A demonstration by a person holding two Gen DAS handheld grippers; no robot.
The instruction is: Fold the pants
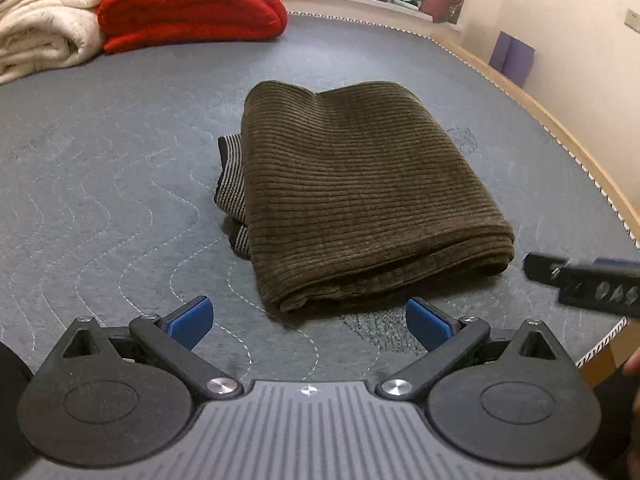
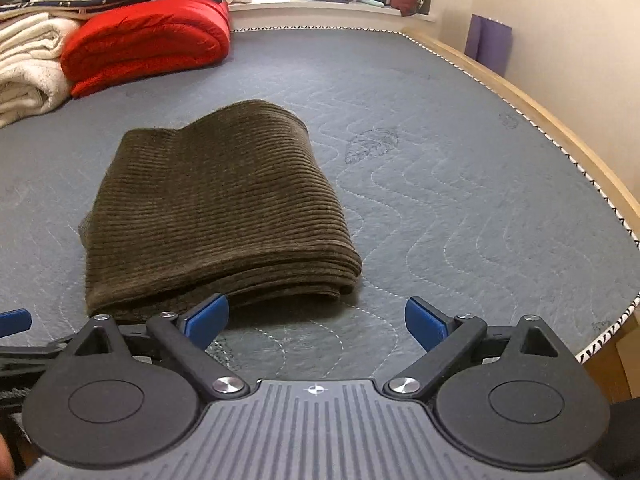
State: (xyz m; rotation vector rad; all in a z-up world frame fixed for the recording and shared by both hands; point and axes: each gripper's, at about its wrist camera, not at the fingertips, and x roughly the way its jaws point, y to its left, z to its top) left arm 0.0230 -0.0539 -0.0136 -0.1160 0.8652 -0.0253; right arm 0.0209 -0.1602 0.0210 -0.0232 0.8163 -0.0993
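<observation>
Left gripper point(image 1: 307, 322) is spread wide with nothing in it, right gripper point(image 2: 316, 322) too, both hovering just off the near fold of the pants point(image 1: 360, 192). Those sit folded into a thick brown corduroy block mid-mattress point(image 1: 120, 168), striped waistband poking out left. Loads of bare mattress all round; red blanket point(image 1: 192, 4) and cream one point(image 1: 44, 20) far left.

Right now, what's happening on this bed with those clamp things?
A person is folding pants with a two-finger gripper in each hand. The brown corduroy pants lie folded into a compact stack on the grey mattress. The left gripper and right gripper are both open just short of the near edge, holding nothing. The fold looks essentially done.
</observation>
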